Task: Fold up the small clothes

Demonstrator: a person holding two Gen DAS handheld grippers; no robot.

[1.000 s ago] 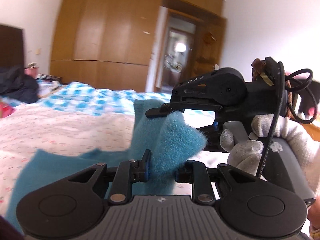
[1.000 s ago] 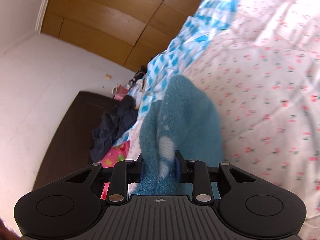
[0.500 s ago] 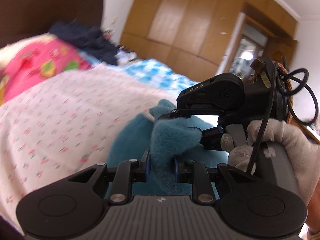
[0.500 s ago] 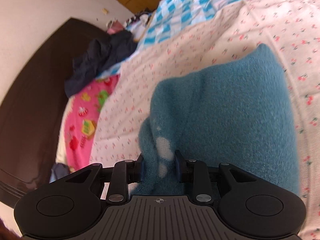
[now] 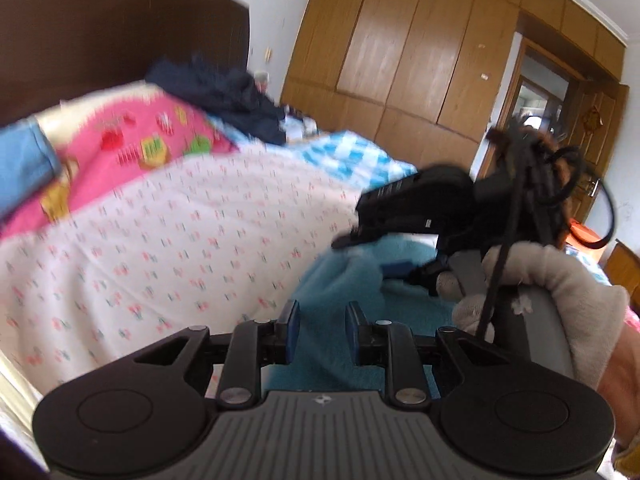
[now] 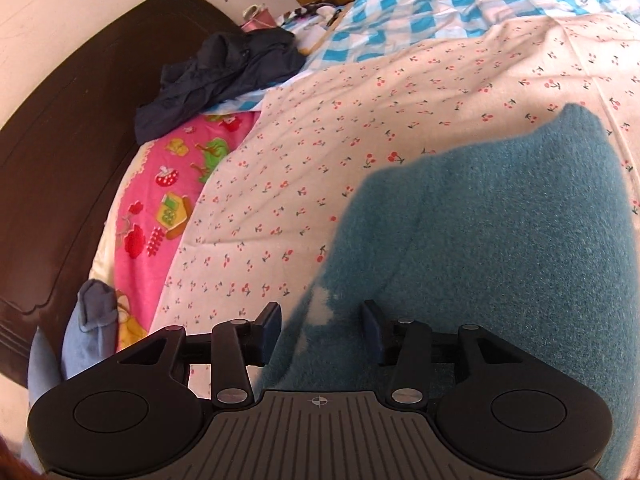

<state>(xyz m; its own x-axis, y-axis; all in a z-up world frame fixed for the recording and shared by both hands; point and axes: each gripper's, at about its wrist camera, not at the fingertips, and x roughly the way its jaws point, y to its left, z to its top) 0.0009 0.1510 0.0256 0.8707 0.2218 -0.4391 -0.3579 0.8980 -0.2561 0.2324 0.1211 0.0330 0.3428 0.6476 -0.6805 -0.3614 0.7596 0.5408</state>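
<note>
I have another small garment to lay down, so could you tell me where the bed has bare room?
The cherry-print sheet lies bare between the teal fleece garment, the pink cartoon pillow and the blue checked quilt. It is crowded by the headboard, where dark clothes are heaped.

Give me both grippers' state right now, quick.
Left gripper: shut on the teal fleece garment.
Right gripper: fingers just opened, pads clear of the garment's edge lying between them.
</note>
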